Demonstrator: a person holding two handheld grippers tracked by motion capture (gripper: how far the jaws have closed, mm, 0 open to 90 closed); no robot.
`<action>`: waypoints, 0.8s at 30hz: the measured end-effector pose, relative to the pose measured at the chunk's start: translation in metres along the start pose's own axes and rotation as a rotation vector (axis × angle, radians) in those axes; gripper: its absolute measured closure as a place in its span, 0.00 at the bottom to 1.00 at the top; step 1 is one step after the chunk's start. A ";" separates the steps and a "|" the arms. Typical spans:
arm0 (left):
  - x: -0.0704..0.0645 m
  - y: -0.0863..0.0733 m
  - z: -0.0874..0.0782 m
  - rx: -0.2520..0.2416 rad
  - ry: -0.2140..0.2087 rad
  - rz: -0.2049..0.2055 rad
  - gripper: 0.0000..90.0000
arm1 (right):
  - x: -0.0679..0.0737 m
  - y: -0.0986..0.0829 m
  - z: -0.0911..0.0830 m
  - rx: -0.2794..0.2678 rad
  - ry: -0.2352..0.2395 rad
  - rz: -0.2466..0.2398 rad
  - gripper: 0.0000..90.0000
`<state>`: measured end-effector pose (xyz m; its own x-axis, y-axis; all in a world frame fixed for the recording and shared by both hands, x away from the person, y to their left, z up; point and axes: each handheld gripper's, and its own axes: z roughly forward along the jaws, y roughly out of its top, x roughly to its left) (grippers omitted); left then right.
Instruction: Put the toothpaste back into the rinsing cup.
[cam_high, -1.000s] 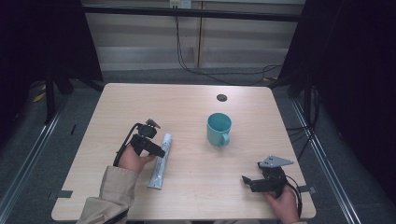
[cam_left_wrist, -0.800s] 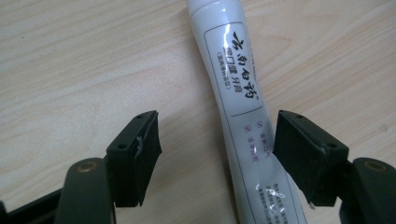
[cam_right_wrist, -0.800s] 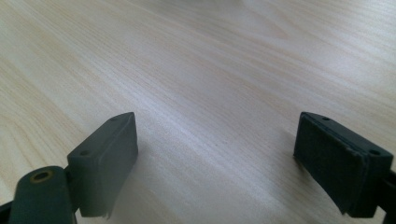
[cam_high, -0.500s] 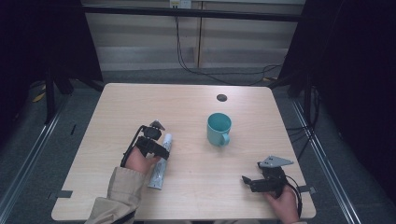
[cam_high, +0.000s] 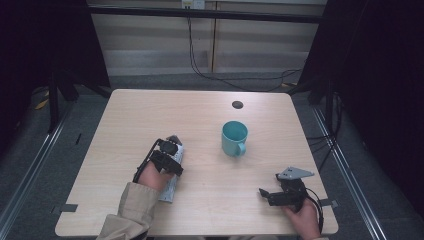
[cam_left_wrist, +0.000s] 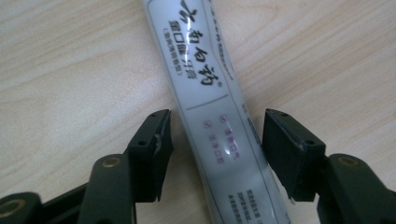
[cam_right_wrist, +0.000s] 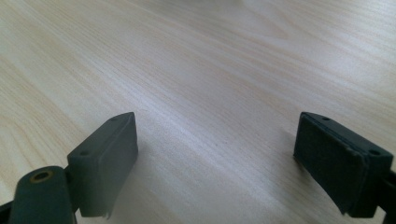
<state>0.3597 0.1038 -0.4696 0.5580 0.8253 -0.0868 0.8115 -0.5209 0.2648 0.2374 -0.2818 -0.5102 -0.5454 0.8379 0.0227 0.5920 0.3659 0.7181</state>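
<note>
A white toothpaste tube (cam_high: 169, 189) with dark print lies lengthwise on the wooden table (cam_high: 150, 115), left of centre. My left gripper (cam_high: 169, 161) is lowered over the tube's middle. In the left gripper view the tube (cam_left_wrist: 205, 79) runs between the two black jaws, with a thin gap on each side, so the left gripper (cam_left_wrist: 217, 140) is open around it. My right gripper (cam_high: 265, 194) rests near the front right corner and points left. In the right gripper view its jaws stand wide apart over bare wood, and the right gripper (cam_right_wrist: 215, 154) is open with nothing in it.
A teal mug (cam_high: 234, 137) stands upright right of centre, its handle toward the person. A dark round cable hole (cam_high: 237, 104) sits near the far edge. Black frames and cables surround the table.
My left gripper has shifted slightly right and toward the person, settling down over the tube. The right gripper and the mug have not moved.
</note>
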 end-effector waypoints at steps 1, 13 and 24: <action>-0.001 0.000 0.000 0.001 -0.002 0.006 0.50 | 0.000 0.000 0.000 0.000 0.000 0.000 0.14; -0.008 -0.001 -0.001 0.016 0.041 0.077 0.69 | 0.000 0.000 0.000 0.000 0.000 0.000 0.14; -0.010 0.003 -0.002 0.049 0.037 0.162 0.79 | 0.000 0.000 0.000 0.000 0.000 0.000 0.14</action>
<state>0.3560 0.0943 -0.4659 0.6762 0.7366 -0.0114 0.7194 -0.6569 0.2258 0.2373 -0.2818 -0.5103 -0.5454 0.8379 0.0221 0.5915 0.3661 0.7184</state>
